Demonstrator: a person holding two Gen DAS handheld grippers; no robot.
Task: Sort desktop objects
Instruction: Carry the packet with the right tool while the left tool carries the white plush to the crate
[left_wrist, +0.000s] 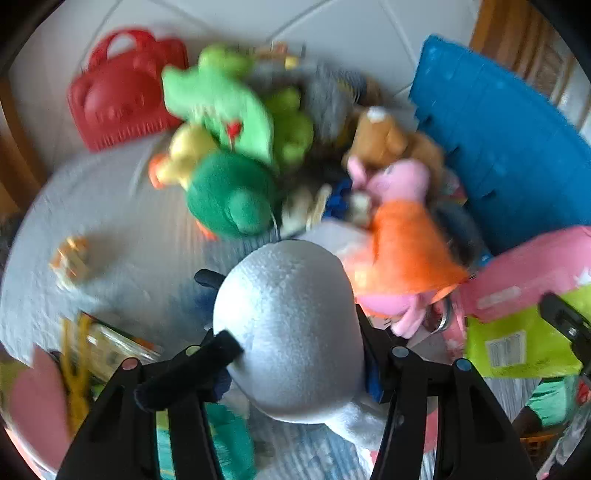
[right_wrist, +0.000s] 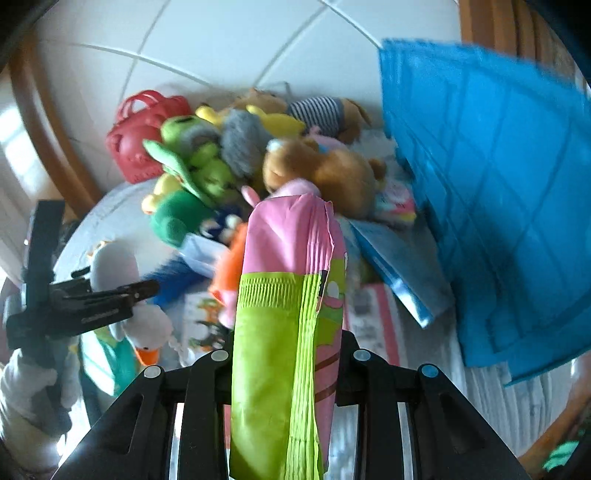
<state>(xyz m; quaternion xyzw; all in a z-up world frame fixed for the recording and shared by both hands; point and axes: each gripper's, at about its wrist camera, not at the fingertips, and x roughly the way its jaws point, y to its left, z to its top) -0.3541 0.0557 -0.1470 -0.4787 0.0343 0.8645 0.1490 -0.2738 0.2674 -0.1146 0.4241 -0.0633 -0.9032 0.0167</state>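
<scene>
My left gripper (left_wrist: 295, 354) is shut on a white plush goose (left_wrist: 288, 332), held above the table; the goose also shows in the right wrist view (right_wrist: 140, 325) with its orange beak down. My right gripper (right_wrist: 284, 354) is shut on a pink and lime green packet (right_wrist: 284, 314), which stands up between the fingers. A pile of plush toys lies ahead: a green crocodile (left_wrist: 221, 103), a dark green plush (left_wrist: 232, 195), a brown bear (right_wrist: 325, 170), a pink pig in an orange dress (left_wrist: 402, 236).
A red plastic basket (left_wrist: 122, 96) stands at the far left of the round table (left_wrist: 110, 206). A blue folding crate (right_wrist: 491, 184) stands at the right. Booklets and small packets (left_wrist: 110, 347) lie at the near edge. White tiled floor lies beyond.
</scene>
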